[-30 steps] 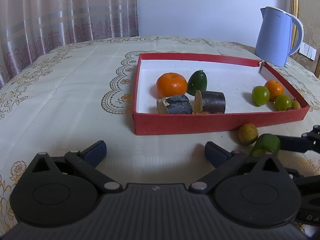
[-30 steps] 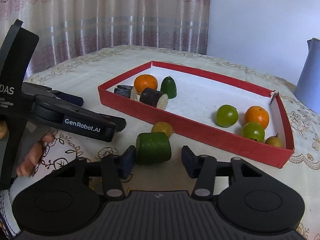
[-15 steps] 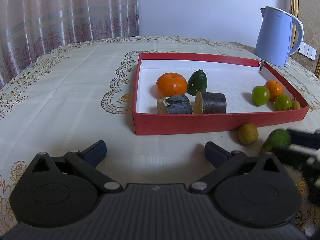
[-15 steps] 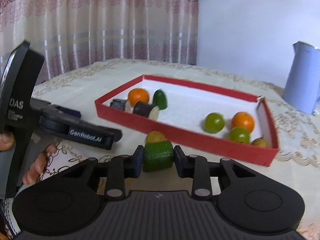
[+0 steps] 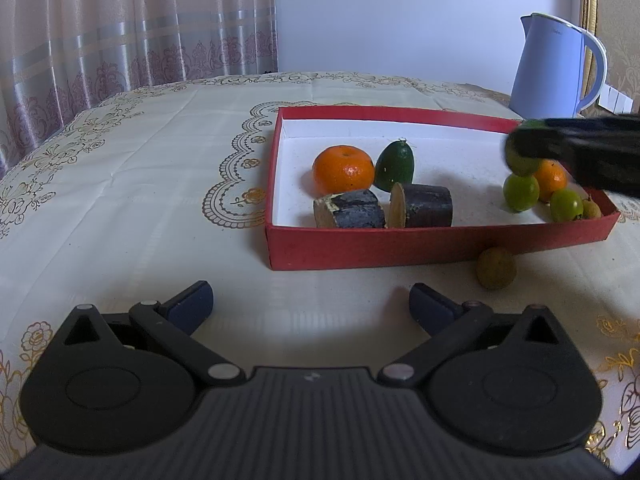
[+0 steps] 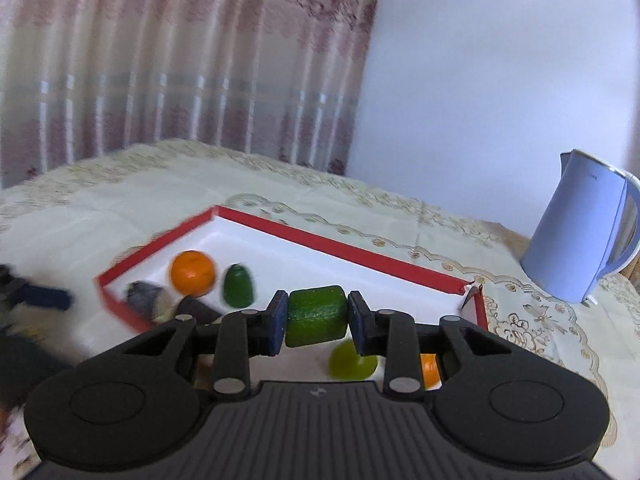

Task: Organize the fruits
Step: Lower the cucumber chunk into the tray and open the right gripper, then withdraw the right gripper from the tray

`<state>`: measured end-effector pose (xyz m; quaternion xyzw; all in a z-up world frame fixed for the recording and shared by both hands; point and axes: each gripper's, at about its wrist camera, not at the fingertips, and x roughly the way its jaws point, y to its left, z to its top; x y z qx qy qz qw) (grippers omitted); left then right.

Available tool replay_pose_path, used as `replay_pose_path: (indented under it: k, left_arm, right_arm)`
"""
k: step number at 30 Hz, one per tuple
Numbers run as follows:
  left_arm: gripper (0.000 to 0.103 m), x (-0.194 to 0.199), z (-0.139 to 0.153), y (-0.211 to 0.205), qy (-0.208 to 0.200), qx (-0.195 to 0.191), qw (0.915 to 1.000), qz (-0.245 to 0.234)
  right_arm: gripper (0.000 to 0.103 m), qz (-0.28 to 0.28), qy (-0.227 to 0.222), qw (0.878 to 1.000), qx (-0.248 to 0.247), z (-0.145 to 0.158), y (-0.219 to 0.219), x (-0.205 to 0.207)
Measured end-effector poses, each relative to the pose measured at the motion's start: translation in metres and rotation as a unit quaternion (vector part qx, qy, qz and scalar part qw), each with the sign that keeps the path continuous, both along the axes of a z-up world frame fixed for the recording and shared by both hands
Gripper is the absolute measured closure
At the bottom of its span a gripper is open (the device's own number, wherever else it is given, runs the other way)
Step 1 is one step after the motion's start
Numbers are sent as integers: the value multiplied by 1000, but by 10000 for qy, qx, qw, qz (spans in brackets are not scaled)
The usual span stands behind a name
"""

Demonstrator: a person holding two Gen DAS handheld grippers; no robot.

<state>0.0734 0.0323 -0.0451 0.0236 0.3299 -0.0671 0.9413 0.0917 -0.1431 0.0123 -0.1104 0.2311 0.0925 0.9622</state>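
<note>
The right gripper (image 6: 317,322) is closed tight on a green, blunt-ended chunk of fruit (image 6: 317,316), its blue pads pressing the two flat ends, and carries it clear of the table above the near-right part of the shallow red cardboard tray with a white floor (image 5: 400,254). To place it well, the chunk is best lowered onto bare white floor, probably in the open middle between the two groups already inside, and released only once it rests there, since a cut piece like this could roll or knock the round green fruits (image 5: 521,192) and the small orange (image 5: 552,174) below it. At the tray's left sit a larger orange (image 5: 343,168), a dark green pointed fruit (image 5: 396,166) and two dark cane-like cut pieces (image 5: 384,210). One small yellowish round fruit (image 5: 495,268) lies outside, just beside the tray's near wall, and is likely next. The left gripper (image 5: 310,304) hovers wide open and empty over the cream tablecloth with gold embroidery (image 5: 120,184). A pale blue kettle (image 5: 556,72) stands at the far right; pink patterned curtains (image 5: 120,32) and a plain white wall close the room behind.
</note>
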Motion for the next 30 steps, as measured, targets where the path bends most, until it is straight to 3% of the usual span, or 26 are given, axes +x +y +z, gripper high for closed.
replay_pose_path:
  k: [9, 19, 21, 23, 24, 27, 30]
  left_arm:
    - [0, 0, 0, 0, -1, 0, 10000, 0]
    - [0, 0, 0, 0, 3, 0, 10000, 3]
    - [0, 0, 0, 0, 3, -1, 10000, 4]
    - [0, 0, 0, 0, 3, -1, 10000, 4]
    - [0, 0, 0, 0, 3, -2, 10000, 4]
    - [0, 0, 0, 0, 3, -1, 10000, 4]
    - [0, 0, 0, 0, 3, 0, 10000, 4]
  right_arm:
    - [72, -544, 697, 9960, 122, -25, 1, 69]
    - [71, -632, 819, 9946, 32, -24, 6, 76]
    - [62, -643, 758, 9949, 152, -18, 2, 69]
    - [33, -664, 577, 9957, 284, -10, -5, 55]
    - [28, -676, 420, 9963, 331, -5, -10, 42]
    - [28, -613, 141, 9974, 340, 4, -23, 7]
    - [27, -439, 254, 9976, 469, 2, -37, -26]
